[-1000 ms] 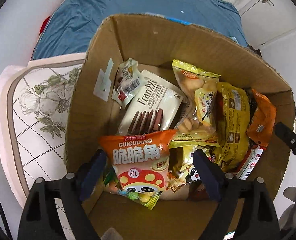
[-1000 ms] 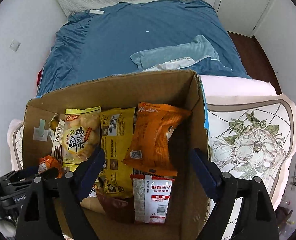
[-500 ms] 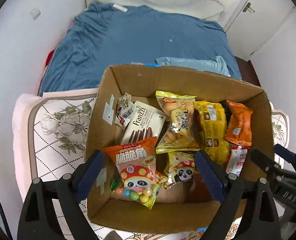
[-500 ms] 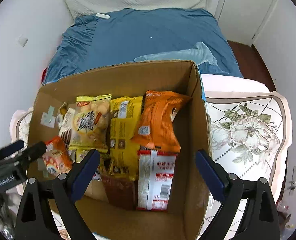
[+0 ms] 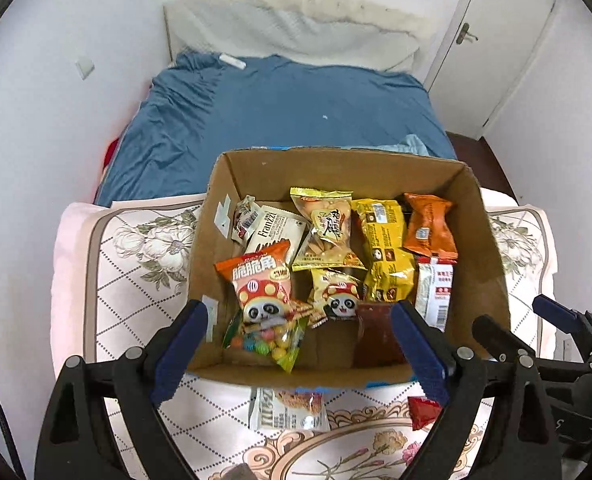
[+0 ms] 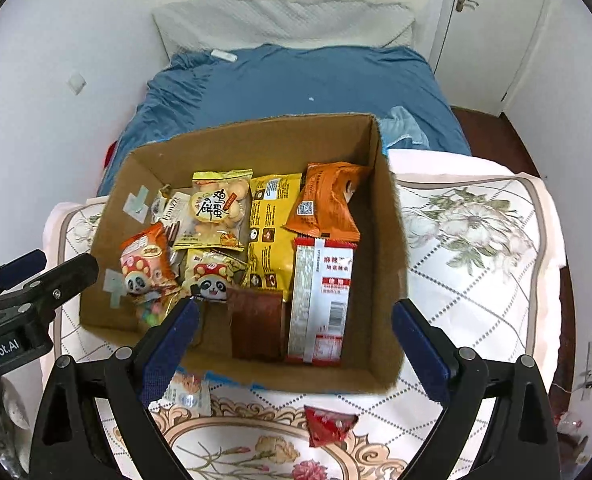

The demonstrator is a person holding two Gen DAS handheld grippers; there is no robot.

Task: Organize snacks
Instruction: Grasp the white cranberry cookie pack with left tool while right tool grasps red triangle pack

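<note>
A bed covered by a blue sheet (image 5: 280,108) is seen at the far side, with a floral quilt (image 5: 136,264) spread at its near end. An open cardboard box (image 5: 484,240) is set on the quilt, well filled with snack packets. Inside the box, from the left wrist view, a yellow packet (image 5: 384,252) is laid next to an orange packet (image 5: 430,224) at the right side, with a white and red packet (image 5: 434,292) just below the orange one. A pale biscuit bag (image 5: 328,232) is placed in the middle, and a white Franzzi wafer packet (image 5: 274,230) is leaned beside it to the left. An orange panda bag (image 5: 262,276) is stood at the near left, above a clear bag of coloured candies (image 5: 268,340), and a smaller panda bag (image 5: 336,296) is set just right of it. A dark brown packet (image 5: 376,332) is stood against the near wall. Outside the box, on the quilt, a white cookie packet (image 5: 288,410) and a small red packet (image 6: 330,422) are left lying close to the near wall. The left gripper (image 5: 300,354) is held above the near edge of the box with its jaws spread wide and nothing between them. The right gripper (image 6: 292,354) is likewise held over the near edge, its jaws spread apart and nothing gripped.
</note>
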